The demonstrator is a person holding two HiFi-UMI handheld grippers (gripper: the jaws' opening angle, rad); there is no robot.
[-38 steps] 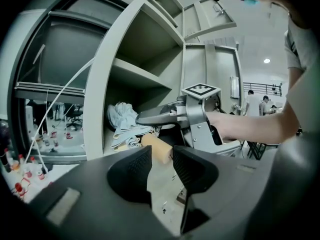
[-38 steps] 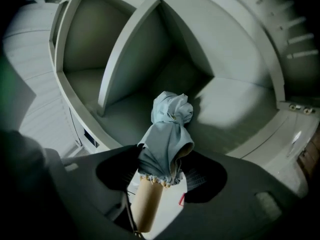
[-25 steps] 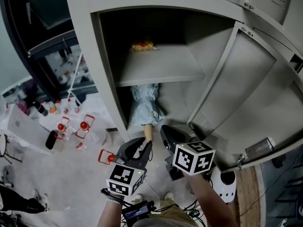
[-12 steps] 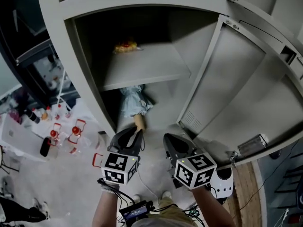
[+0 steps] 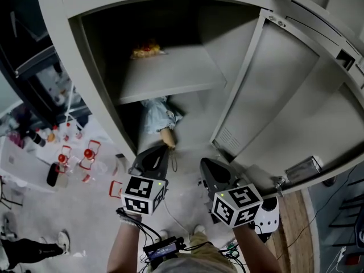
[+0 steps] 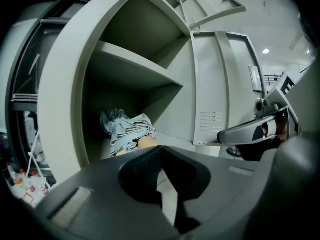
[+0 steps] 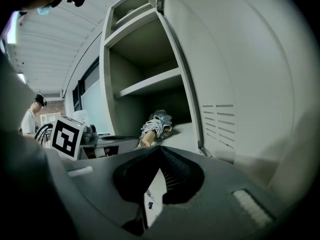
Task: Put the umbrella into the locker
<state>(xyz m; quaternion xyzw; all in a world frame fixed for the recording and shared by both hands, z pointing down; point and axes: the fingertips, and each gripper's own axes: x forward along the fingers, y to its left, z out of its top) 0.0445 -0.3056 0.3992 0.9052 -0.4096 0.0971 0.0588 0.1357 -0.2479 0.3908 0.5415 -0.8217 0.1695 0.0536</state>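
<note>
1. The grey metal locker (image 5: 88,73) fills the upper half of the head view, with its mouth wide open to us.
2. Its door (image 5: 284,95) is swung out to the right of the frame, vent slots near its lower edge, and it flanks the right gripper.
3. A shelf (image 5: 170,75) splits the locker, and the lower compartment beneath it is dark at the back.
4. The left gripper (image 5: 162,152) sits at lower centre with its jaws pressed together and nothing between them. Its tips are at the locker's threshold.
5. The right gripper (image 5: 207,166) is just to the right of the left one, jaws likewise closed and empty, close to the door's hinge side.
6. There's the umbrella (image 5: 156,118), folded, with pale blue fabric. It lies on the locker floor under the shelf, with its tan handle pointing out towards the grippers. It is just beyond the left gripper's tips, apart from them, and up and left of the right gripper.
7. A white rounded object (image 5: 268,218) rests on the floor at lower right, beside the right forearm.
8. Red-capped bottles (image 5: 88,155) are clustered on the floor left of the locker.
9. A small yellow-and-red item (image 5: 147,50) lies at the back of the shelf, too small to identify.
</note>
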